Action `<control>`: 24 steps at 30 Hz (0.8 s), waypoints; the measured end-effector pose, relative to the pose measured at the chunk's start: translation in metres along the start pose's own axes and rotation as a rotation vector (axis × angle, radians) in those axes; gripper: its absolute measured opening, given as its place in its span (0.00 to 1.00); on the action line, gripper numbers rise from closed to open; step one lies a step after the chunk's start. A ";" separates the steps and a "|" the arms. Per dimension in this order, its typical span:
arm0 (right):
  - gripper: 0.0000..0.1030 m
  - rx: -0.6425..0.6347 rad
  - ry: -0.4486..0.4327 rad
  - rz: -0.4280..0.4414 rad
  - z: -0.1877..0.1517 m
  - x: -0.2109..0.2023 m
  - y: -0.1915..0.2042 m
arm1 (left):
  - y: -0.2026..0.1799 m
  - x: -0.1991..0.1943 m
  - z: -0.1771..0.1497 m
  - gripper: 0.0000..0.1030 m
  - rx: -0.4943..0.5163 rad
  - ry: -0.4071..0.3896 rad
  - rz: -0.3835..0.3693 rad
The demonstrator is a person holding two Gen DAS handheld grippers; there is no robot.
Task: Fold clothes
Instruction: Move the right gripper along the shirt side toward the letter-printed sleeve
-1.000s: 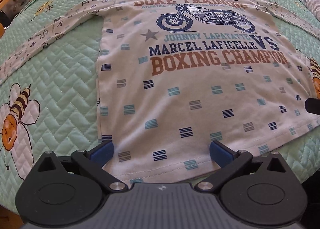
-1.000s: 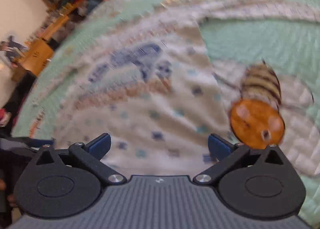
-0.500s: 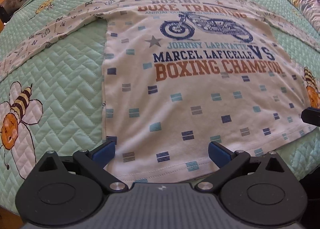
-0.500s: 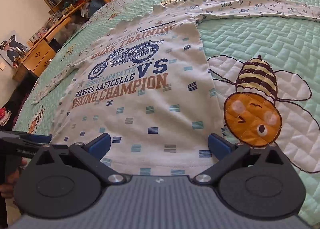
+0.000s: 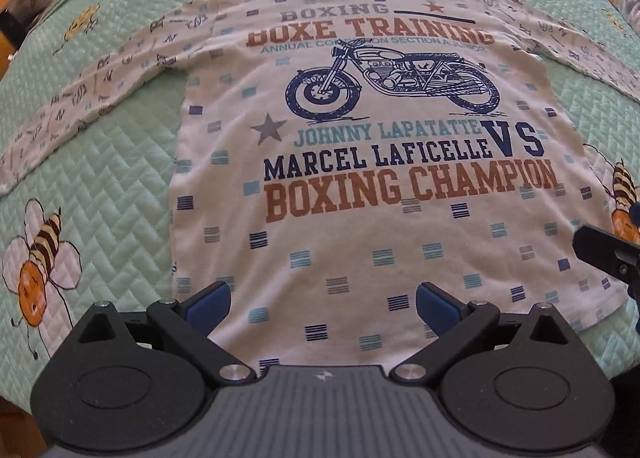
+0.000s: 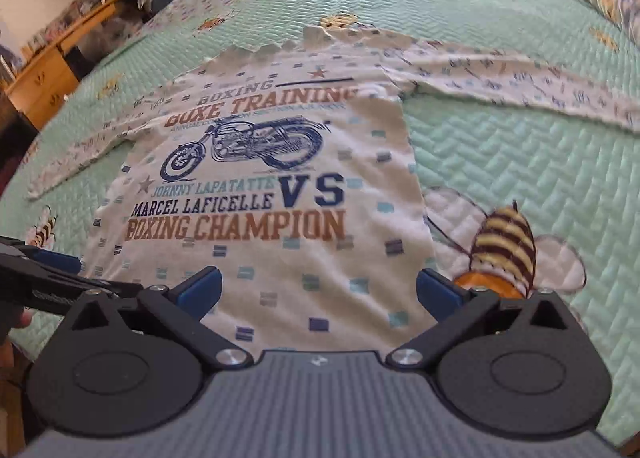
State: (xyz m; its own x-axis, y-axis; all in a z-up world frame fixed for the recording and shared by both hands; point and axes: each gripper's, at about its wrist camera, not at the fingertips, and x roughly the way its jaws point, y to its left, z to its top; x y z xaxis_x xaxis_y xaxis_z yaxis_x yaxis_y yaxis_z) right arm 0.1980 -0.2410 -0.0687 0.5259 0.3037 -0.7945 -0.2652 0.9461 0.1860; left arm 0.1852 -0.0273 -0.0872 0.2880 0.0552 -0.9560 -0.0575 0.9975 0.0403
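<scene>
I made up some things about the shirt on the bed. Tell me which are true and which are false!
1. The shirt lies spread out flat on the green bedspread. True.
2. A car is printed on the shirt. False: it is a motorbike.
3. Both sleeves are folded in over the chest. False: the left sleeve and the right sleeve stretch out sideways.
4. The left gripper is open and holds nothing. True.
5. The right gripper is pinching the hem. False: it is open too.
</scene>
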 end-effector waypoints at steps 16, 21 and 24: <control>0.98 0.213 0.131 0.318 0.008 0.069 -0.041 | 0.024 0.040 -0.001 0.99 -0.121 0.107 -0.049; 0.99 0.229 0.026 0.320 0.014 0.042 -0.065 | 0.029 0.028 0.001 0.97 -0.149 0.074 -0.022; 1.00 0.282 -0.022 0.429 0.031 0.043 -0.074 | 0.023 0.024 0.011 0.97 -0.137 0.034 -0.020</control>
State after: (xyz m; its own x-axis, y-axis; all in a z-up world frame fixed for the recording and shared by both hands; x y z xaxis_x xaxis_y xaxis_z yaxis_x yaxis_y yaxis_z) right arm 0.2654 -0.2943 -0.0983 0.4358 0.6704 -0.6005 -0.2338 0.7286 0.6438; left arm 0.2009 -0.0021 -0.1058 0.2580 0.0312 -0.9656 -0.1824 0.9831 -0.0169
